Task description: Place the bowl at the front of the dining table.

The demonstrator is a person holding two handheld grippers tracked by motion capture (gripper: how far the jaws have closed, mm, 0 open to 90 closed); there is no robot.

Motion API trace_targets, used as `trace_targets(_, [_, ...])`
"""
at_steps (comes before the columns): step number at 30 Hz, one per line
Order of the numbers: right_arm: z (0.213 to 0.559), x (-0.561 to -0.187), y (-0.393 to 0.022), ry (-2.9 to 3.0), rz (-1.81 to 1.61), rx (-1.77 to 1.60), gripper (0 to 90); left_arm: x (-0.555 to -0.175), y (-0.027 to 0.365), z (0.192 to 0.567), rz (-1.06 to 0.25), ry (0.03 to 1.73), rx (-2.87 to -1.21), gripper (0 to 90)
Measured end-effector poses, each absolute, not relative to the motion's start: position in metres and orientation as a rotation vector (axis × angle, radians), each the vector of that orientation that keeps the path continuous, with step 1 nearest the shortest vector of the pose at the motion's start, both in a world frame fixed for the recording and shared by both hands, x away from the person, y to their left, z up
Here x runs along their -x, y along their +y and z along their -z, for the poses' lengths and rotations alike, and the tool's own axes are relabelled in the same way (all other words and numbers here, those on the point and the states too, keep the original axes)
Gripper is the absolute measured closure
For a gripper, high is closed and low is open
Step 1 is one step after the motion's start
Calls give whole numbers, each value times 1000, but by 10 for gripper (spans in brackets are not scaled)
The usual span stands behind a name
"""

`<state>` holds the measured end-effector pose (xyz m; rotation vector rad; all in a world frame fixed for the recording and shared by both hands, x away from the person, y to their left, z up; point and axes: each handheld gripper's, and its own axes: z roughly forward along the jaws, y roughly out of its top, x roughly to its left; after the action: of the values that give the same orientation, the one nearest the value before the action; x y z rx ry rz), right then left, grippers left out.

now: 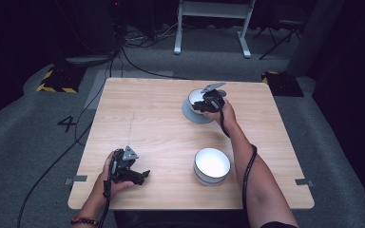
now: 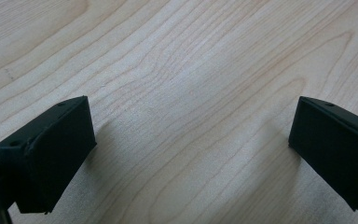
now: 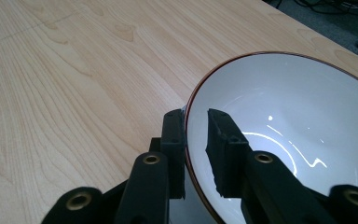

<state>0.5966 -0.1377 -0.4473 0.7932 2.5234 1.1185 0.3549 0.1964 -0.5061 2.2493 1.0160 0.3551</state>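
Right tool (image 3: 196,140) astride glossy white bowl (image 3: 284,116) rim, pale woodgrain table (image 3: 74,93)

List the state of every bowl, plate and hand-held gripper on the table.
Far bowl: upright, empty, on the plate, rim between the jaws.
Plate: flat under the far bowl.
Near bowl: upright, empty, untouched.
Right hand-held gripper: jaws astride the rim, a slight gap.
Left hand-held gripper: open, empty.
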Motion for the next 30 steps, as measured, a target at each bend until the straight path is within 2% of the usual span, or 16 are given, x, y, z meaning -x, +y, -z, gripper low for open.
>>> trace_targets(5, [448, -594, -139, 2520, -1095, -789, 753, -355, 196, 506, -354, 1016, -2250, 4])
trace_targets(13, [447, -588, -149, 2509, -1069, -791, 648, -355, 196, 506, -354, 1017, -2248, 4])
trace_targets(24, [441, -584, -161, 2499, -1040, -800, 573, -355, 196, 506, -354, 1016, -2250, 4])
trace_targets(30, [438, -580, -162, 2490, -997, -805, 483, -355, 196, 506, -353, 1015, -2250, 4])
